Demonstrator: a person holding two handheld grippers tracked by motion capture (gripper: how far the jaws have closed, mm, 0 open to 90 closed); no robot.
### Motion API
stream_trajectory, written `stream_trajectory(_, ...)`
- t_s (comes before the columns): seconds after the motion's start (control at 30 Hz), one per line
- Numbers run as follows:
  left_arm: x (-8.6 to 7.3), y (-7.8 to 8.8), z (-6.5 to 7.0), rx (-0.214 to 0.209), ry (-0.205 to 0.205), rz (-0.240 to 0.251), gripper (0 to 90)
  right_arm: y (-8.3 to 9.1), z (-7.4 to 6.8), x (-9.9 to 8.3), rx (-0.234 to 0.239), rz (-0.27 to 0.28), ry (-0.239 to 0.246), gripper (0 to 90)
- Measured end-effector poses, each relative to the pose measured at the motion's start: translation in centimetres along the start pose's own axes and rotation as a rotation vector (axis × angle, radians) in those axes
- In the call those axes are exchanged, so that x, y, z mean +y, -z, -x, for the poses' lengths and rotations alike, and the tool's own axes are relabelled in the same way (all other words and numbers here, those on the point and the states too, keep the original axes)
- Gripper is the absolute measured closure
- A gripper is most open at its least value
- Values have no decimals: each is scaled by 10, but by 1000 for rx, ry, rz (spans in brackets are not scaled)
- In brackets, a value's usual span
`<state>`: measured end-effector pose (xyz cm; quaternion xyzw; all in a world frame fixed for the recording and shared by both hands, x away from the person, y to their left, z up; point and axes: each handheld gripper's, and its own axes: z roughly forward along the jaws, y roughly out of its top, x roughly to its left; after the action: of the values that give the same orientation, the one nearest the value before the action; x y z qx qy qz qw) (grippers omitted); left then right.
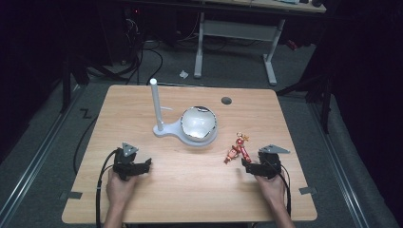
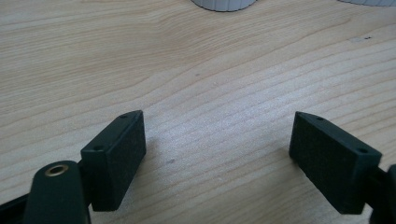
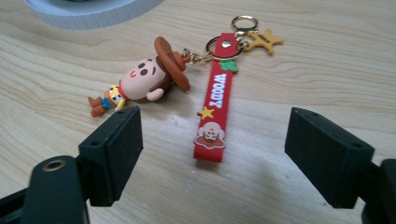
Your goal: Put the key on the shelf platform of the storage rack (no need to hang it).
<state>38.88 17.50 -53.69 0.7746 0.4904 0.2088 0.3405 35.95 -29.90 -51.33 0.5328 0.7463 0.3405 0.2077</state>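
So the cowboy keychain (image 3: pixel 154 74) is lying flat on the tabletop (image 1: pixel 190 190), just ahead of the right gripper (image 3: pixel 212 158), whose jaws are wide open and empty. I'd go for the red strap (image 3: pixel 214 112) and come down square so it doesn't skid. The left gripper (image 2: pixel 219 163) is open too, holding nothing, near the white stand (image 1: pixel 164 128).

A shiny metal bowl (image 1: pixel 199 122) sits on a white plastic stand (image 1: pixel 167 128) with an upright post, mid light wooden table (image 1: pixel 190 185).
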Motion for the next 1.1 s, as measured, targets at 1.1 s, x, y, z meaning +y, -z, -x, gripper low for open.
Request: stream_trajectory(1.1, 0, 0, 0, -10, -9, -2, 185, -50, -20, 34, -12, -60, -29, 128)
